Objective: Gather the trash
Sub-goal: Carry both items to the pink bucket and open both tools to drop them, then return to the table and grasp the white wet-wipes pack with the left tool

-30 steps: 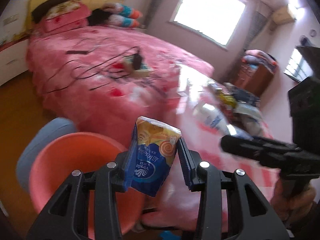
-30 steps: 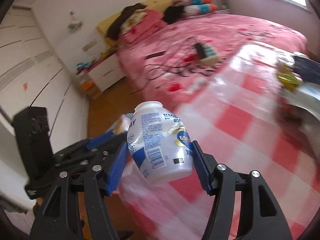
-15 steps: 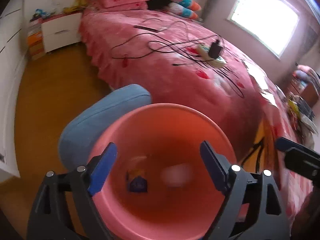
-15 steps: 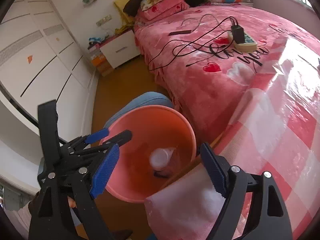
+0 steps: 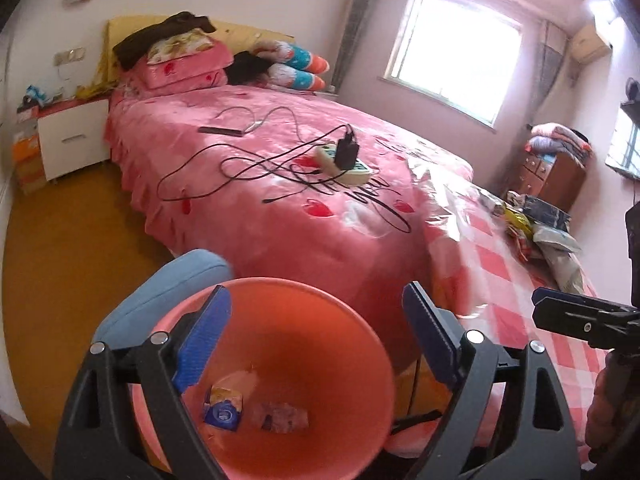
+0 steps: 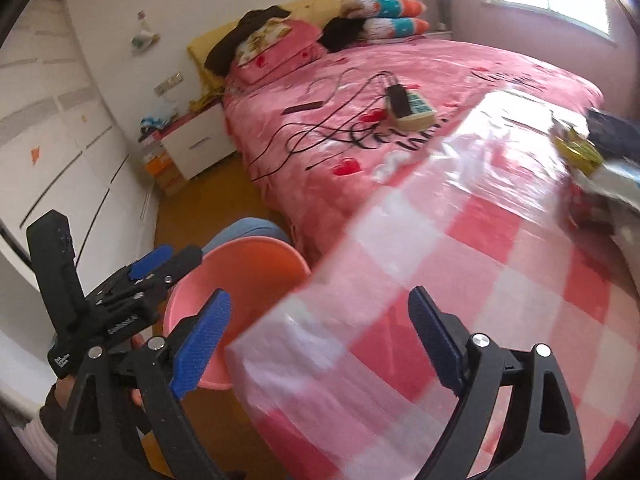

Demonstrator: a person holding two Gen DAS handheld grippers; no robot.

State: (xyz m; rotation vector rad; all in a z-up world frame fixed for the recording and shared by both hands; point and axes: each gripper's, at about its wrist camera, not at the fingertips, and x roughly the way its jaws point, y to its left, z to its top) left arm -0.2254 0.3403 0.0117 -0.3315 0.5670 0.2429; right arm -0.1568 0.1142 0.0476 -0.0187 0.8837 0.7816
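A pink bin (image 5: 352, 344) stands on the floor by the table corner. At its bottom lie a blue tissue pack (image 5: 223, 406) and a crumpled white bottle (image 5: 280, 418). My left gripper (image 5: 314, 290) hangs over the bin's mouth with its jaws opening and nothing between them. My right gripper (image 6: 319, 294) hovers above the table's near corner, to the right of the bin (image 6: 248, 264); its jaws are opening too, and they hold nothing. More wrappers and bags (image 5: 536, 232) lie heaped at the far end of the table.
The table (image 6: 480, 280) has a red-and-white checked cloth under clear plastic. A pink bed (image 5: 260, 200) with cables and a power strip (image 5: 344, 160) lies beyond. A blue stool (image 5: 168, 284) touches the bin. A nightstand (image 5: 72, 136) and wardrobe (image 6: 60, 140) stand left.
The left gripper let go of the tissue pack and the right let go of the bottle; both now lie in the bin. Both jaws spread wide and both views tilted up.
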